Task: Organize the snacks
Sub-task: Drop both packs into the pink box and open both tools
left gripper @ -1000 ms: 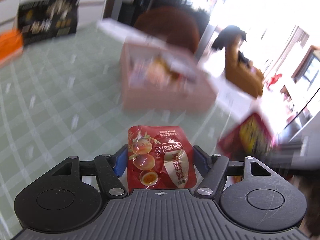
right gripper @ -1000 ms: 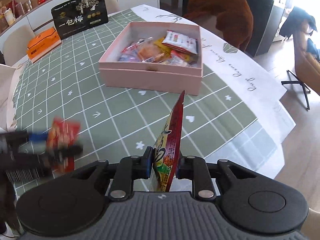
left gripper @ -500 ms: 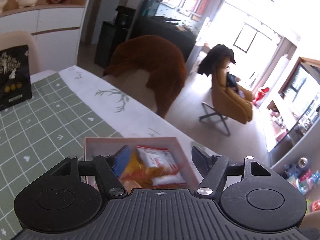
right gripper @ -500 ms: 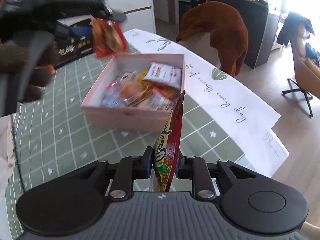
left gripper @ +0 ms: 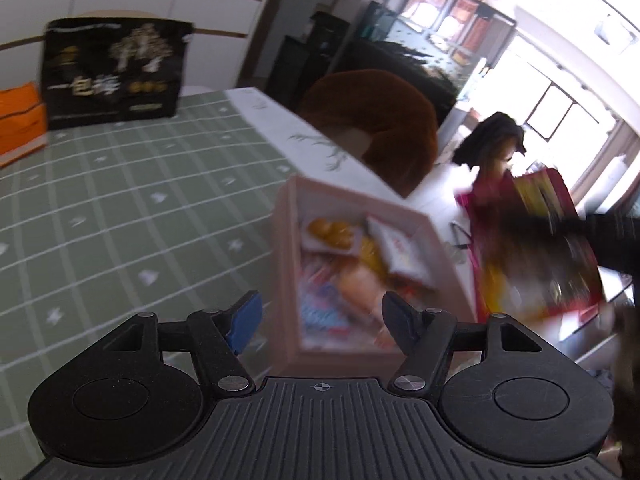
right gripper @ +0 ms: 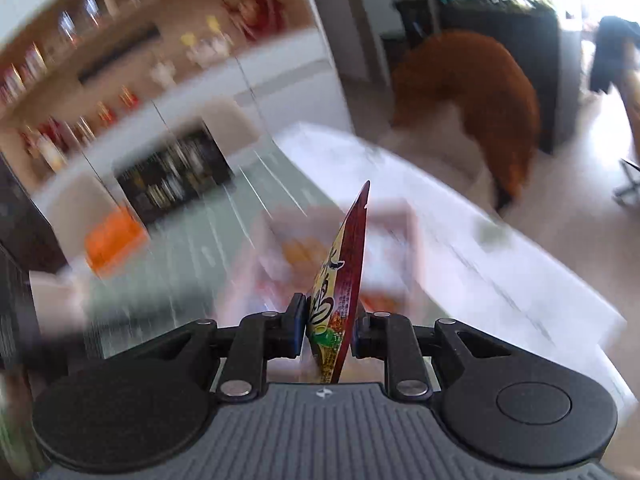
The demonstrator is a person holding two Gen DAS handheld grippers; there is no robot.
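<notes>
At lower centre of the right wrist view, flat red foil snack packet (right gripper: 343,292) stands pinched edge-on in right gripper (right gripper: 326,330), now above open pink cardboard box (left gripper: 360,264) heaped with snacks. Left gripper (left gripper: 322,322) gapes empty, egg pouch gone since a second ago, apparently dropped inside. Next drop looks imminent over green checked tablecloth (left gripper: 132,208).

Black ribbed tool (left gripper: 320,316), blue pads (left gripper: 244,322)
</notes>
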